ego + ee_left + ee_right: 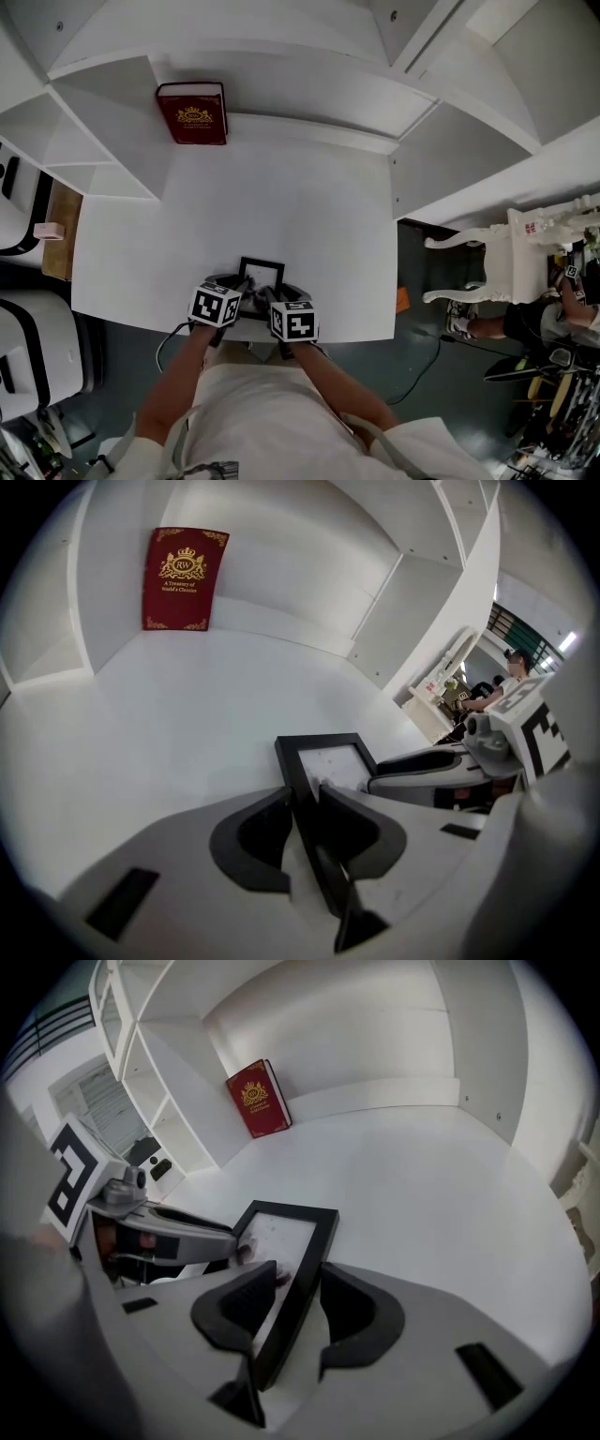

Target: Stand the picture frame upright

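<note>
A small black picture frame lies flat near the front edge of the white shelf surface. My left gripper has its jaws pressed on the frame's left bar, which fills the gap between them. My right gripper straddles the frame's right bar. Its right pad sits at the bar's outer edge, and its left pad hovers over the glass with a small gap. Each gripper also shows in the other's view: the right gripper and the left gripper.
A red book with gold print stands upright at the back left of the shelf bay. White dividers wall the bay on the left and right. A white chair and a seated person are off to the right.
</note>
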Demonstrator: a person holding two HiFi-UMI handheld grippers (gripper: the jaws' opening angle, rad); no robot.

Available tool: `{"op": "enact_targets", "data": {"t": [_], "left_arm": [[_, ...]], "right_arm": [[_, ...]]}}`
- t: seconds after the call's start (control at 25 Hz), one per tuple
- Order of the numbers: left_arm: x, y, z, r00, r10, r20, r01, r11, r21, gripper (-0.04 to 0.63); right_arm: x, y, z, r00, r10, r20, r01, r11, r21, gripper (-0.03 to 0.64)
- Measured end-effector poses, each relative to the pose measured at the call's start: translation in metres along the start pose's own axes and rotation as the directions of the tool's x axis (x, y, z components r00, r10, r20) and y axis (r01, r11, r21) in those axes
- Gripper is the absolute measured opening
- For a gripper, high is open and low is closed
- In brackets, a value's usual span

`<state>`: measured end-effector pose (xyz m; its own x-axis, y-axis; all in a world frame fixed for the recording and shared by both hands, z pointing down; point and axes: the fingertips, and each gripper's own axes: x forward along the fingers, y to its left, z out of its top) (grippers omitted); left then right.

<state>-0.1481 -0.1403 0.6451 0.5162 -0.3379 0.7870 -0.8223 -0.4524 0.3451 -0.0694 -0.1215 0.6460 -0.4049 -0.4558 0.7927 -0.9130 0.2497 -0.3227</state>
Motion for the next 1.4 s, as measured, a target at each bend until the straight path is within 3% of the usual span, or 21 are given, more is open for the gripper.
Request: {"op": "enact_targets", "data": {"t": [0.24, 0.44, 0.8, 1.12, 1.4], "left_arm": [[0.013, 0.004, 0.049, 0.994, 0.018, 0.106, -0.021, 0.999, 0.024, 0.100], [0.025, 0.015, 0.104, 0.972, 0.037, 0.233, -0.058, 0.995, 0.081, 0.100], [0.037, 0.034, 0.177, 0.885, 0.029, 0.464, -0.111, 0.982, 0.150, 0.100], [0.049, 0.046, 0.240, 0.829, 0.035, 0.558, -0.216, 0.941, 0.261, 0.100], [0.060, 0.052, 0.284, 0.775, 0.031, 0.631, -0.285, 0.908, 0.306, 0.100]], "right_arm": [[0.002, -0.024, 0.049, 0.994, -0.010, 0.107, 0.015, 0.999, -0.043, 0.133], [0.013, -0.044, 0.099, 0.975, -0.001, 0.221, 0.024, 0.995, -0.101, 0.127], [0.029, -0.066, 0.177, 0.914, 0.024, 0.405, 0.053, 0.982, -0.179, 0.129], [0.038, -0.081, 0.231, 0.854, 0.052, 0.518, 0.091, 0.965, -0.247, 0.141], [0.053, -0.099, 0.274, 0.816, 0.049, 0.575, 0.156, 0.940, -0.303, 0.153]]}}
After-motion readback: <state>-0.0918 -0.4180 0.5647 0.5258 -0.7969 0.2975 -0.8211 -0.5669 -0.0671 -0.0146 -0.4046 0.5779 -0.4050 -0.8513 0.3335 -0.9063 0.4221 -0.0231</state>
